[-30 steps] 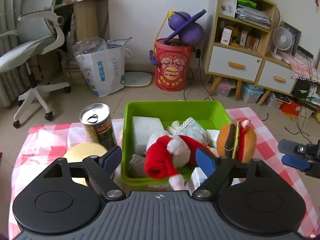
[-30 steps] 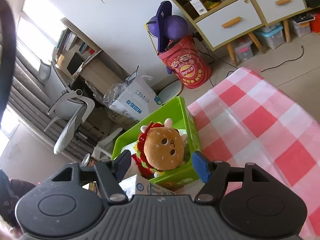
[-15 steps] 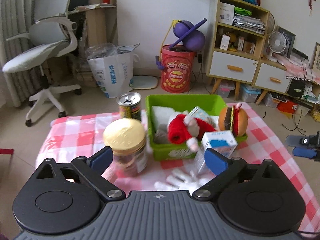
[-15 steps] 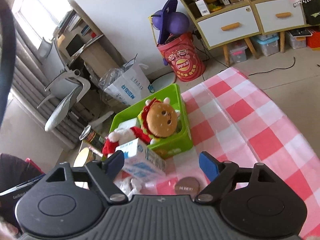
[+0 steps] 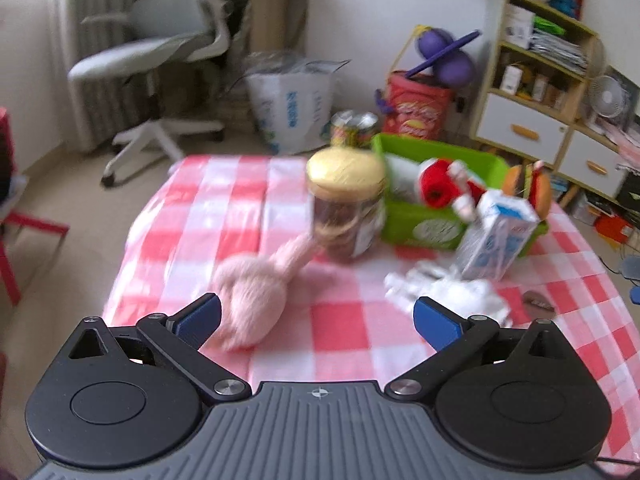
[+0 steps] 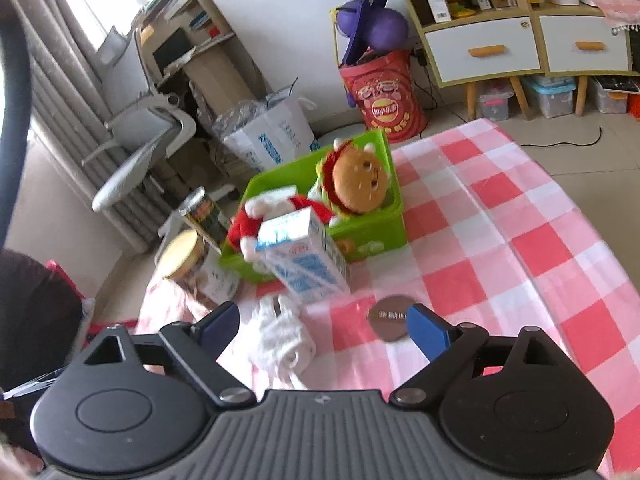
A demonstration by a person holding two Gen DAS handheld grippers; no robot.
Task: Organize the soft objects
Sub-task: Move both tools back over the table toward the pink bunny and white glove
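Both tongs were found empty and spread, jaws having just been opening, nothing between the pads of either.

Left tongs [image 5: 316, 318]: widest spread, pointed down at the bench [image 5: 340, 328] with its red-check cloth. Pink plush [image 5: 252, 300] lay just ahead of the left pad, its long neck reaching toward the gold-lidded jar [image 5: 346, 208]; whether it touched the jar could not be told through the blur. Judged the next soft item for this side, being nearest the jaws.

Right tongs [image 6: 322, 328]: also spread. White gloves [image 6: 284, 340] lay crumpled on the cloth between the jaws in view, not pressed by either pad. A wide opening was judged suited to a loose, bulky bundle.

Green bin [image 6: 372, 236] stood at the far side of the bench, serving as the collecting place. Already inside: burger plush [image 6: 360, 184] propped against the right-hand wall, red-and-white Santa plush [image 5: 444, 184] draped over the near rim. Soft items were thus partly sorted; pink plush and gloves were left out.

Hard items appeared to be kept outside deliberately: milk carton [image 6: 304, 260] tilted in front of the bin, tin can [image 6: 202, 216] and jar to its left, a round dark disc [image 6: 390, 318] flat on the cloth beside the right pad. The carton stood in the gloves' path to the bin; a lift over it was judged necessary.
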